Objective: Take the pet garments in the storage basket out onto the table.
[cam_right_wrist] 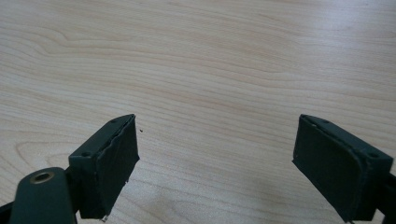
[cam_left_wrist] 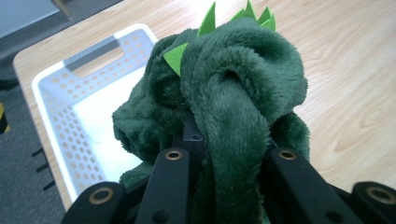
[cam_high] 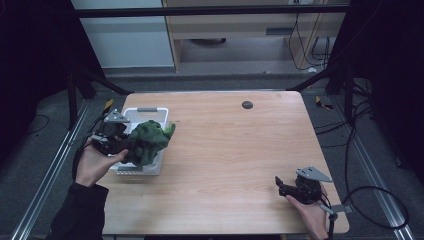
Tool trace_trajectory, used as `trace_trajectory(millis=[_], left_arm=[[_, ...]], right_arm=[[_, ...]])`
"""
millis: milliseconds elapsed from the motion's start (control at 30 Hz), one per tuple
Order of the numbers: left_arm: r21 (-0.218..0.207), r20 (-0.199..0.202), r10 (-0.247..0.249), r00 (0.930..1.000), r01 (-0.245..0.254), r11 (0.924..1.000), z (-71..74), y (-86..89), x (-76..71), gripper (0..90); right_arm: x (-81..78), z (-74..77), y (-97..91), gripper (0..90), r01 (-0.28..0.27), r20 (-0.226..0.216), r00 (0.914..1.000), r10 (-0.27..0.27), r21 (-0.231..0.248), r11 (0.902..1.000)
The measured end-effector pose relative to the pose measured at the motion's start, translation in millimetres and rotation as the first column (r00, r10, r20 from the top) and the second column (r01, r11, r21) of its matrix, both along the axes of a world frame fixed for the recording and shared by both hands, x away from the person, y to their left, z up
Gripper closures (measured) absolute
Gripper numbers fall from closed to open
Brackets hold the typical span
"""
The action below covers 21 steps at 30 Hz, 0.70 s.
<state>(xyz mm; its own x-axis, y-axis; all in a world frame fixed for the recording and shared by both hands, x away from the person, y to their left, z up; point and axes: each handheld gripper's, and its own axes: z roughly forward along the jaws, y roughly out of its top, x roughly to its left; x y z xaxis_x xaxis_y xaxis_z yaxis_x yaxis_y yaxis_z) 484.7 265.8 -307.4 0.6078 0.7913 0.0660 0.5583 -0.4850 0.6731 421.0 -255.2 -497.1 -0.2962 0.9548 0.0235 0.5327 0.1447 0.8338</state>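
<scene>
On the left part of the counter [cam_high: 225, 150] stands a white basket [cam_high: 150, 114] with small holes in its walls and a grey handle slot at the far end. The left claw [cam_high: 122, 145], held by the person's left hand [cam_high: 92, 165], is closed on a dark green plush toy [cam_high: 147, 140] with light green felt spikes. In the left gripper view the two black jaws press the soft fabric of the plush toy [cam_left_wrist: 233, 93] from both sides, and a thick fold of it hangs down between them. The toy is held above the near right part of the basket [cam_left_wrist: 60, 107]; its spikes point toward the wood of the counter [cam_left_wrist: 345, 70] beyond the rim. I cannot tell if the toy touches the rim of the basket. What I can see of the basket's floor is bare.

The right claw [cam_high: 281, 186] is well apart from the basket, near the front right corner of the counter, in the person's right hand [cam_high: 312, 215]. In the right gripper view its jaws stand wide apart, with nothing between them, only bare wood of the counter [cam_right_wrist: 210, 70] under them. The dark pads [cam_right_wrist: 112, 163] look a little worn at the edges. A small dark round spot [cam_high: 247, 105] lies on the far part of the counter
</scene>
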Motion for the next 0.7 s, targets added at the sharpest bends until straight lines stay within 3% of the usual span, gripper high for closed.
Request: trace_trajectory(millis=[467, 700], left_arm=[[0.019, 0.004, -0.086, 0.9963, 0.086, 0.9961, 10.4, -27.7, -5.9, 75.8], [0.024, 0.012, -0.139, 0.9902, 0.139, 0.9901, 18.9, -45.4, -10.0, 75.7]], right_arm=[[-0.3, 0.9, -0.5, 14.0, 0.002, 0.005, 1.0, -0.002, 0.006, 1.0], [-0.6, 1.5, -1.2, 14.0, 0.003, 0.012, 0.9999, -0.004, 0.004, 1.0]])
